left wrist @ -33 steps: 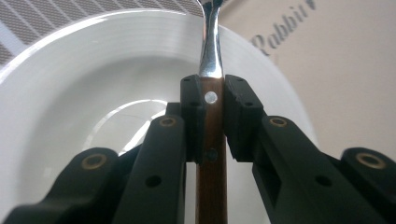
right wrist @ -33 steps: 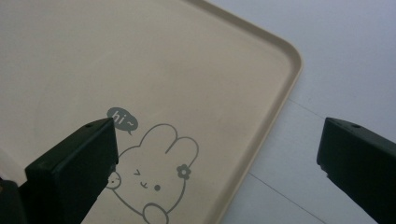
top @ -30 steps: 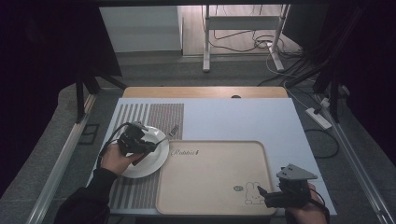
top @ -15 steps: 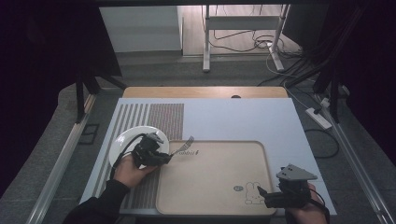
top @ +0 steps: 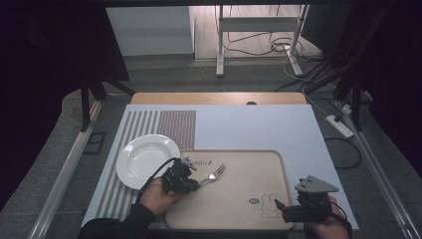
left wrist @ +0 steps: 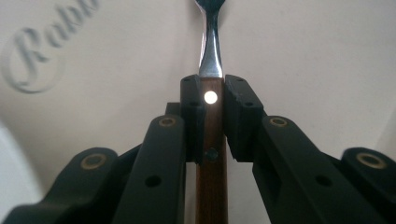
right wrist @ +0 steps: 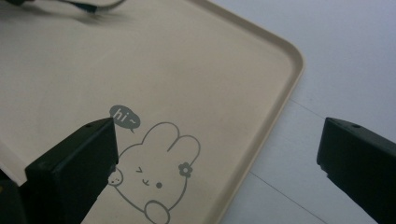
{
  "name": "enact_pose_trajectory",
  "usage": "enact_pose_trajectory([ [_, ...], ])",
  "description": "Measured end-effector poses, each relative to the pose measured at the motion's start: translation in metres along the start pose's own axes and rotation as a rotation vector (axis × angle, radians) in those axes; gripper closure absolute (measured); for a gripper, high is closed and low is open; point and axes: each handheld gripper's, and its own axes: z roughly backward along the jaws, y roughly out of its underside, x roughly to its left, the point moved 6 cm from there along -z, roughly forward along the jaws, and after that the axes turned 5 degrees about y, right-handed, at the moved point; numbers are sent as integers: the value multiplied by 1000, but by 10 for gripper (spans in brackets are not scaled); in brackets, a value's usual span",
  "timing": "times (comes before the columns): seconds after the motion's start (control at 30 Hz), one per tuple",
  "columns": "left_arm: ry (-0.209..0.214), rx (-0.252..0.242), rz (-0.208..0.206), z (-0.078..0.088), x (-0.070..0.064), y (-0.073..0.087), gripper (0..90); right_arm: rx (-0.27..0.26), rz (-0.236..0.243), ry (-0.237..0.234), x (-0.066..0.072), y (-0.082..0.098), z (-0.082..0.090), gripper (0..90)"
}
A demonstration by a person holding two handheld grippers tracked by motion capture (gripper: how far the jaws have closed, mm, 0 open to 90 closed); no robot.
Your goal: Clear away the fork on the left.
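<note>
Fork (top: 213, 175) has a brown wooden handle with a pale rivet and shiny steel tines, held over the beige tray (top: 249, 164). Left hand-held gripper (top: 191, 185) pinches its handle; right hand-held gripper (top: 279, 208) stands spread, holding nothing.

**Printed words on the beige tray**

The beige tray (right wrist: 261, 42) carries a grey speech bubble (right wrist: 124, 116) reading "hi~", beside a winking rabbit drawing (right wrist: 156, 179). Near another edge, grey cursive lettering (left wrist: 44, 51) begins "Rabb"; the rest is cut off and blurred.
</note>
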Motion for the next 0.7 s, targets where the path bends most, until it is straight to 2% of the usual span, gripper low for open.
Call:
enact_pose_trajectory([
  [0.1,2,18,-29,-5,-4,1,747,0,-2,-1,0,0,0,0],
  [0.23,-1,-43,-53,0,-6,-11,713,1,-2,-1,0,0,0,0],
  [0.33,41,-69,-69,0,-8,-22,844,1,-4,-2,0,0,0,0],
  [0.4,44,-63,-70,-4,-10,-29,890,2,-4,-2,0,0,0,0],
  [0.53,63,-50,-93,-14,-15,-39,890,4,-4,-3,0,0,-1,0],
  [0.6,61,-28,-117,-20,-16,-41,890,5,-4,-3,0,0,-1,0],
  [0.7,51,-7,-126,-28,-15,-43,890,5,-3,-3,0,0,-1,0],
])
